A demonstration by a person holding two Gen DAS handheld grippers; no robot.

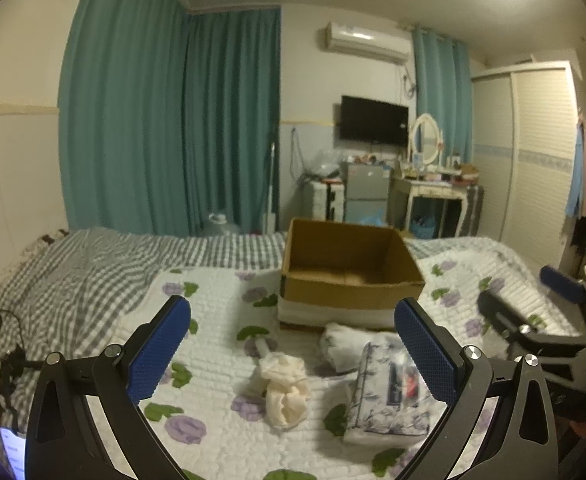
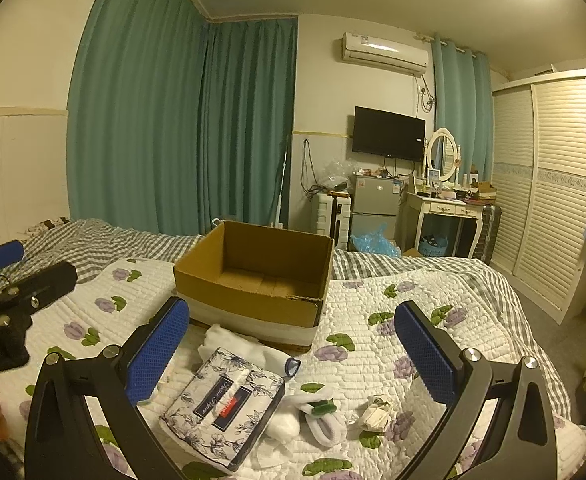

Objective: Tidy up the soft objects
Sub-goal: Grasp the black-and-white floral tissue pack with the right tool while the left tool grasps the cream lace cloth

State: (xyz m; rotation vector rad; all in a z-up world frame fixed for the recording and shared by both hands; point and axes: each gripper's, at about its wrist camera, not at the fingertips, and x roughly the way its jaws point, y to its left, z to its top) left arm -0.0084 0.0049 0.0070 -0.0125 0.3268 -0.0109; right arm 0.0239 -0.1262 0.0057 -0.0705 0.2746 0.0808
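An open, empty cardboard box (image 1: 349, 276) (image 2: 253, 276) stands on the flowered quilt (image 1: 221, 300). In front of it lie a floral tissue pack (image 1: 389, 400) (image 2: 225, 404), a white folded cloth (image 1: 345, 344) (image 2: 233, 344), and a cream crumpled cloth (image 1: 285, 388). The right wrist view also shows a pair of white socks with a green tag (image 2: 321, 416) and a small crumpled cream piece (image 2: 377, 412). My left gripper (image 1: 293, 344) is open above the cream cloth. My right gripper (image 2: 293, 344) is open above the tissue pack and socks. Both are empty.
A grey checked blanket (image 1: 73, 272) covers the bed's left and far side. A phone and black cable (image 1: 9, 364) lie at the left edge. Beyond the bed stand teal curtains, a small fridge (image 2: 373, 204), a dressing table (image 2: 445, 208) and a slatted wardrobe (image 2: 549, 184).
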